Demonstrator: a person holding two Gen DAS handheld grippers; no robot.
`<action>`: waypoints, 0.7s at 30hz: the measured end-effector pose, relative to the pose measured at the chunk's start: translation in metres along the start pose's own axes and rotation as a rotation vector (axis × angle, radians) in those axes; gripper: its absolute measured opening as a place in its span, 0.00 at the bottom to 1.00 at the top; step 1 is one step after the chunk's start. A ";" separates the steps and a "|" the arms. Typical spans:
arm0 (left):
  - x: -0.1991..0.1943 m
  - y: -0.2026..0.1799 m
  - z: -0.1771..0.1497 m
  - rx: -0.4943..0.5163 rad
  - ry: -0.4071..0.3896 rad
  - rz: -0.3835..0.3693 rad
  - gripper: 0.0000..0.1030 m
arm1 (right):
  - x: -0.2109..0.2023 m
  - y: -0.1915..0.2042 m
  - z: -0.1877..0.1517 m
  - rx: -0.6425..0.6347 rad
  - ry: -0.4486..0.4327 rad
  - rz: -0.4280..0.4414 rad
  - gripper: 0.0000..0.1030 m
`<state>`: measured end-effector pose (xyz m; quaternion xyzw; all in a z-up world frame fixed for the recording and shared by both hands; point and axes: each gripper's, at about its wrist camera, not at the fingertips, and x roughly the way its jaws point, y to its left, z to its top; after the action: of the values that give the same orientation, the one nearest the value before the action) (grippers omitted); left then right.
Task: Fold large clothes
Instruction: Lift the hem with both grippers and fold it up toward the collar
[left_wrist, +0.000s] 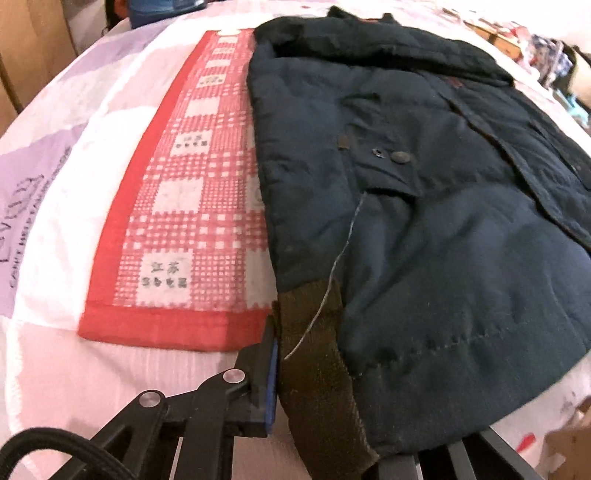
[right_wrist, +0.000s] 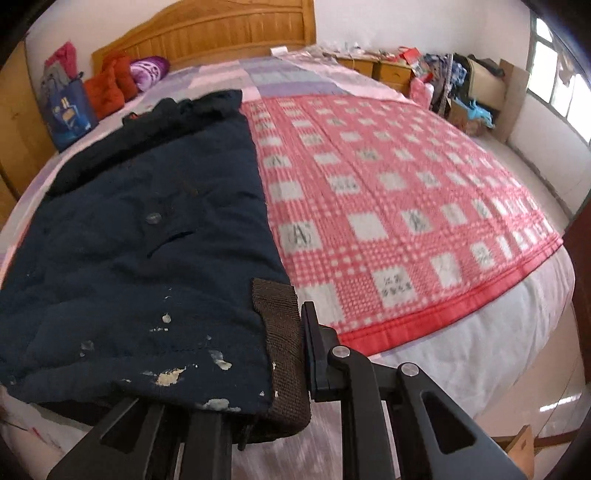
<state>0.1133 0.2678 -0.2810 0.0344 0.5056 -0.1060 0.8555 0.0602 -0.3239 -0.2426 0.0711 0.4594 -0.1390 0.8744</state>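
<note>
A large dark navy padded jacket (left_wrist: 424, 206) lies spread on the bed, collar at the far end, hem toward me. It also shows in the right wrist view (right_wrist: 140, 236), with pale paint flecks near the hem. My left gripper (left_wrist: 314, 391) is shut on the jacket's hem at its brown ribbed band (left_wrist: 314, 362); only the left finger (left_wrist: 267, 373) shows. My right gripper (right_wrist: 284, 350) is shut on the other hem corner at its brown ribbed band (right_wrist: 280, 332); the right finger (right_wrist: 314, 350) shows, the other is under the cloth.
A red-and-white checked blanket (right_wrist: 399, 206) lies under the jacket on the white and lilac bedsheet (left_wrist: 74, 177). A wooden headboard (right_wrist: 207, 33), red cushions (right_wrist: 110, 85) and a blue bag (right_wrist: 68, 110) are at the far end. Clutter (right_wrist: 461, 85) stands by the window.
</note>
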 end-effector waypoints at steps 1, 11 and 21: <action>-0.003 0.000 0.003 0.005 -0.001 -0.002 0.13 | -0.008 0.001 0.002 -0.005 -0.009 -0.001 0.16; -0.061 -0.021 -0.049 0.071 0.163 -0.040 0.13 | -0.086 -0.015 -0.025 -0.041 0.092 0.007 0.16; -0.156 -0.035 -0.072 0.010 0.432 -0.080 0.14 | -0.222 -0.032 -0.034 -0.071 0.316 -0.054 0.15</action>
<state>-0.0289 0.2682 -0.1785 0.0405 0.6777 -0.1327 0.7222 -0.0959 -0.3067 -0.0794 0.0489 0.5975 -0.1333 0.7892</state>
